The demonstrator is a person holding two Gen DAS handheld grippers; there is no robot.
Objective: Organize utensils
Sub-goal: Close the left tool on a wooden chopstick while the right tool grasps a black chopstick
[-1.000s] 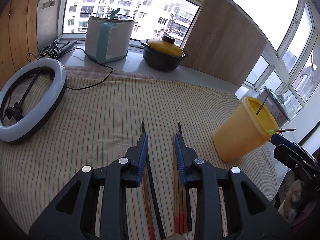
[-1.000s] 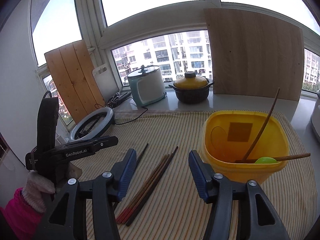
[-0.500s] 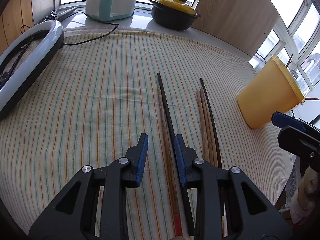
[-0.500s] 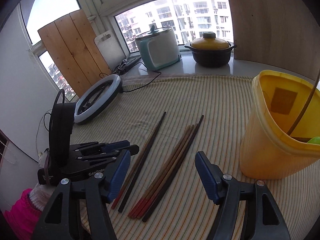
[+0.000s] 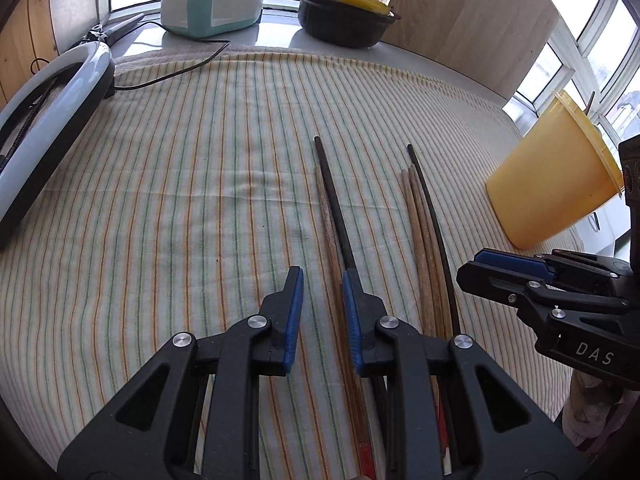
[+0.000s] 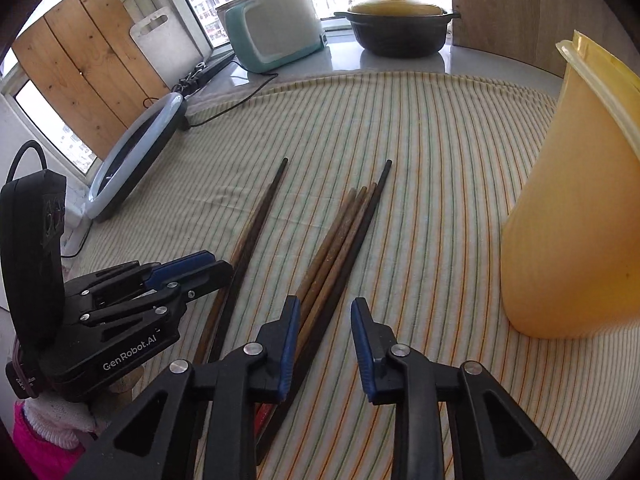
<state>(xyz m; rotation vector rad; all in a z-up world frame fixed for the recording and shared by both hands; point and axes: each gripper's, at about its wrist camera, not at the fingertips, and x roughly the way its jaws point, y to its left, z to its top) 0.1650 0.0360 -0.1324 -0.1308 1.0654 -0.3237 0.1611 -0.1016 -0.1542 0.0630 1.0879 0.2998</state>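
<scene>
Chopsticks in two groups on striped-cloth tabletop point(image 5: 168, 208): dark-and-wooden pair point(image 5: 334, 216) at frame centre, bundle of brown wooden chopsticks with one black point(image 6: 340, 240) to its right, long axes running away from both cameras. Left gripper point(image 5: 322, 312) jaws spread, empty, pair's shafts passing by right jaw. Right gripper point(image 6: 324, 340) jaws spread, bundle by left jaw; yellow plastic tub point(image 6: 576, 216) at right edge.

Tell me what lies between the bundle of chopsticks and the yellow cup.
Only bare striped cloth separates the chopstick bundle from the yellow cup; the right wrist view shows it.
</scene>
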